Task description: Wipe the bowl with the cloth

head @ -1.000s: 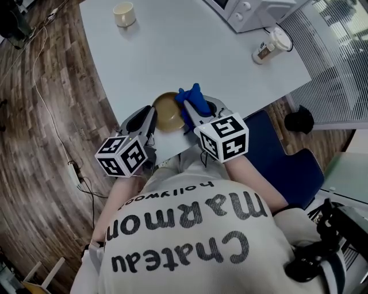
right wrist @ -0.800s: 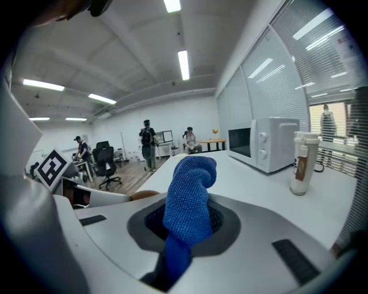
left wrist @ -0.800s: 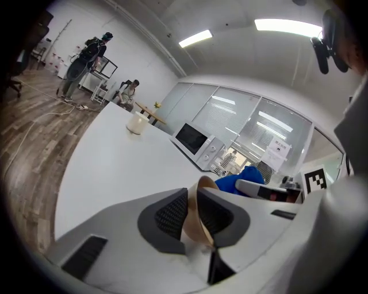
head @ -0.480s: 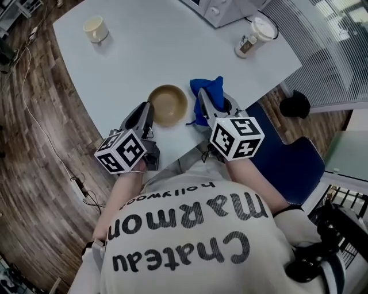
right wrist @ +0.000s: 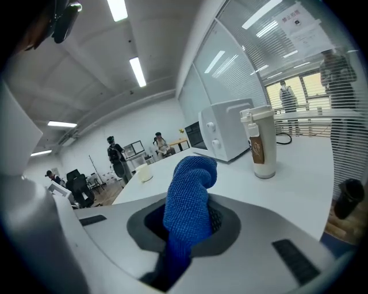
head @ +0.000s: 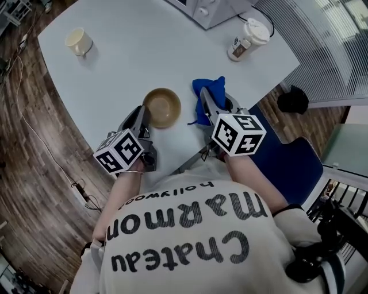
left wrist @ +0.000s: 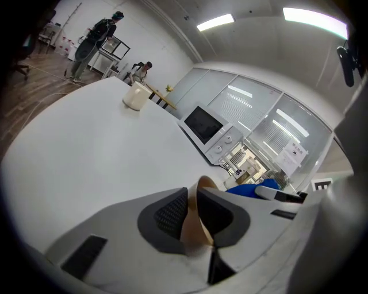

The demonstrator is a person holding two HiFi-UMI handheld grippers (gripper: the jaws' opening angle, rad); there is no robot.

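Fingers (left wrist: 167,213) of the left gripper (head: 142,118) pinch the rim of the tan bowl (head: 162,107) on the white table (head: 144,57); only the left gripper view shows the rim between the pads. Just beside the bowl, apart from it, the right gripper (head: 211,106) clamps the blue cloth (right wrist: 187,201), bunched upward

Cream mug (head: 79,41), microwave (head: 213,8) and lidded cup (head: 246,39) stand on white table (head: 144,51)
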